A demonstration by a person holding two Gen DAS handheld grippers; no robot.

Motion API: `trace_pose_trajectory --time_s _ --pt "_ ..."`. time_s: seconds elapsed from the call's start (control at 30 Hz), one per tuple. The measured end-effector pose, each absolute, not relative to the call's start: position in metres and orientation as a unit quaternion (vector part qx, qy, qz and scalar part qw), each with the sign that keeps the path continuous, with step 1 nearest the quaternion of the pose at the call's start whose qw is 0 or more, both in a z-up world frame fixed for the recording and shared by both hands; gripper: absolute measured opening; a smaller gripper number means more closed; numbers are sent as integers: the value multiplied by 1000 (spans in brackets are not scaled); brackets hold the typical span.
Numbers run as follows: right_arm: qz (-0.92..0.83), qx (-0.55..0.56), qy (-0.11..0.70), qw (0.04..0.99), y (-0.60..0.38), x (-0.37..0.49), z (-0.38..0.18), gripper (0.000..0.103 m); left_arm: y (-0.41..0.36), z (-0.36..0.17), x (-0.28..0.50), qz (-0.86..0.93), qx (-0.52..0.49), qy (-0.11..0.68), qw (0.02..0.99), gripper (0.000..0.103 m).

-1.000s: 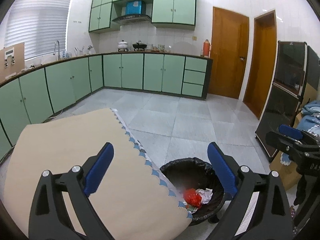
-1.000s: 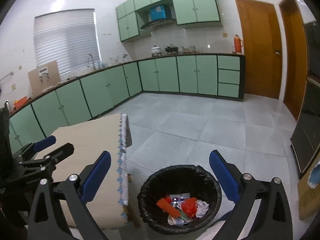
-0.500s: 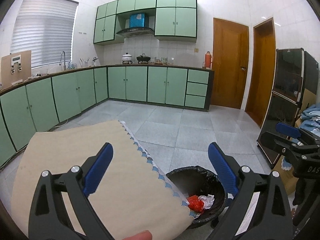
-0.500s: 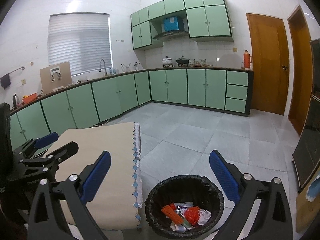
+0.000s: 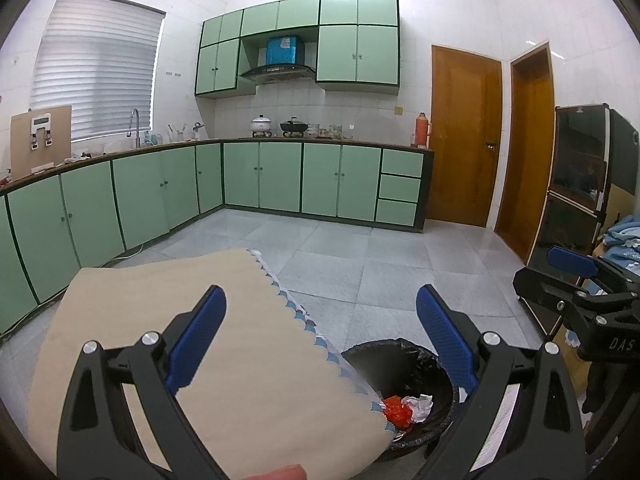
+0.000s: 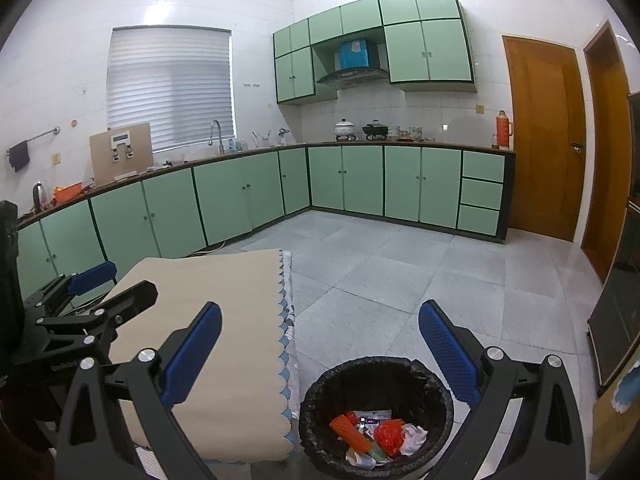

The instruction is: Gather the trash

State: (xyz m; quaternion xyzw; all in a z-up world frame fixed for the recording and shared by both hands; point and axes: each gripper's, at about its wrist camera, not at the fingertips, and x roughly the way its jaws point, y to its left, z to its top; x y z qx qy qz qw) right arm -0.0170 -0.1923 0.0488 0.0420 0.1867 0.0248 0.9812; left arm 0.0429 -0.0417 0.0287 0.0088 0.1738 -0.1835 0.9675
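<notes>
A black-lined trash bin [image 6: 376, 412] stands on the floor beside the table, holding red, orange and white trash [image 6: 384, 432]. It also shows in the left wrist view [image 5: 404, 392], partly hidden by the table corner. My left gripper [image 5: 320, 344] is open and empty, raised above the beige tablecloth [image 5: 200, 360]. My right gripper [image 6: 320, 352] is open and empty, raised above the bin and the table edge [image 6: 284, 340]. Each gripper shows in the other's view, the right one [image 5: 580, 292] and the left one [image 6: 92, 296].
Green kitchen cabinets [image 5: 260, 180] run along the far and left walls. Two wooden doors [image 5: 464, 152] stand at the right. A dark cabinet [image 5: 580, 184] and a cardboard box with blue cloth [image 5: 620, 240] stand at the right. Grey tiled floor [image 6: 420, 280] lies ahead.
Both grippers have risen and tilted up, so the bin and table sit lower in both views. Both stay open and empty.
</notes>
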Motion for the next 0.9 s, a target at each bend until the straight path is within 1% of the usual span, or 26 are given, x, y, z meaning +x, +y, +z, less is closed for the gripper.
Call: trace_pose_trajectory --time_s 0.9 --pt "35 40 190 980 -182 -10 49 97 -41 28 40 -174 12 168 970 93"
